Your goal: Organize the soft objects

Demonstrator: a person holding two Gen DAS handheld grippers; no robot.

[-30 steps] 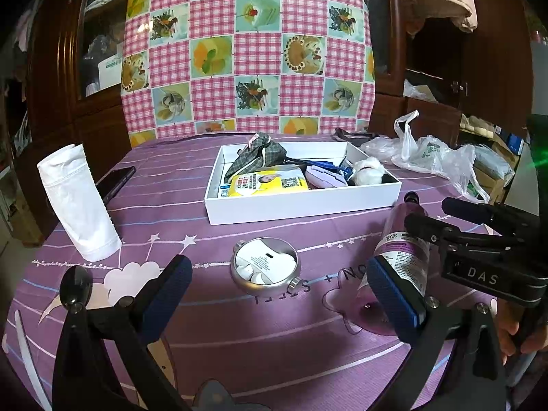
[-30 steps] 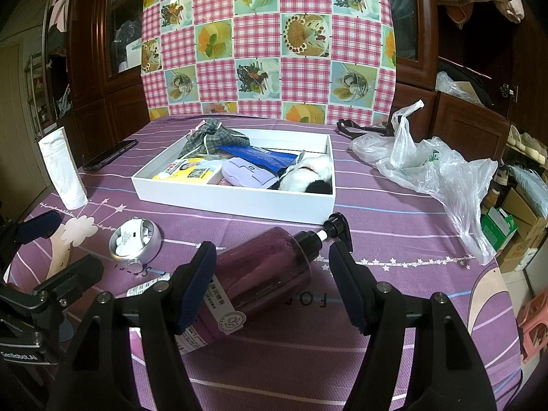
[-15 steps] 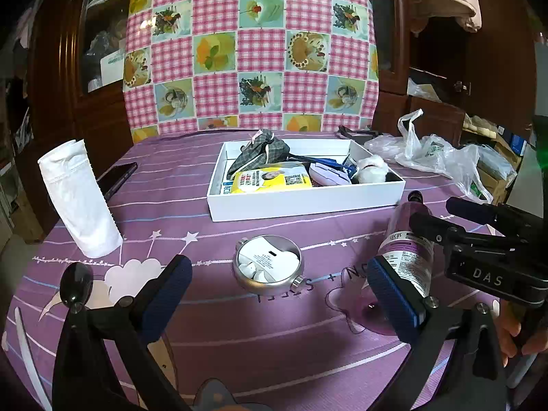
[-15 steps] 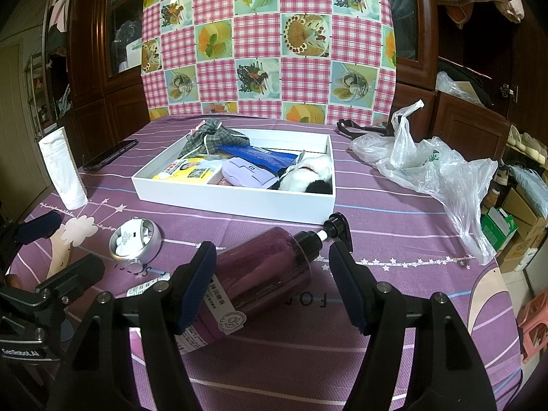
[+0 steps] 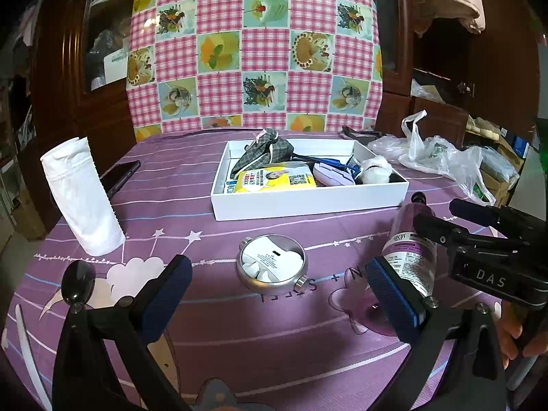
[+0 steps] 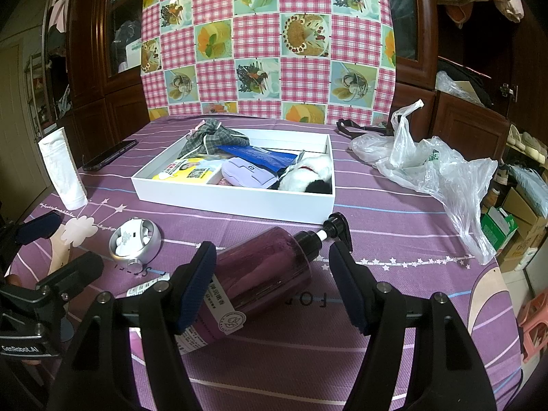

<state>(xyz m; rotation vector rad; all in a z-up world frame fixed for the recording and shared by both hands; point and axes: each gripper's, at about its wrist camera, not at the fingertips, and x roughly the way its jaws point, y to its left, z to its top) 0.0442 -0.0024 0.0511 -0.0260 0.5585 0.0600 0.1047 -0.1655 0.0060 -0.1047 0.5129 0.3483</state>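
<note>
Both wrist cams low, facing tray (image 5: 308, 202)

Your desk (image 5: 274, 342) is evenly lit from overhead and sharp; behind it the cabinets (image 6: 102, 68) sink into gloom, and fisheye bending darkens every corner.

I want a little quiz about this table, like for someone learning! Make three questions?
1. True or false: the purple pump bottle stands upright.
2. What lies at the right end of the shallow white box: A) the fluffy black-and-white plush, B) the round silver tin, C) the dark phone?
3. Fill in: the rolled white cloth stands on the table, ____ the box.

Key: 1. False: it lies on its side between the open right gripper's fingers. 2. A. 3. Outside, to its left. The left gripper is open too.
</note>
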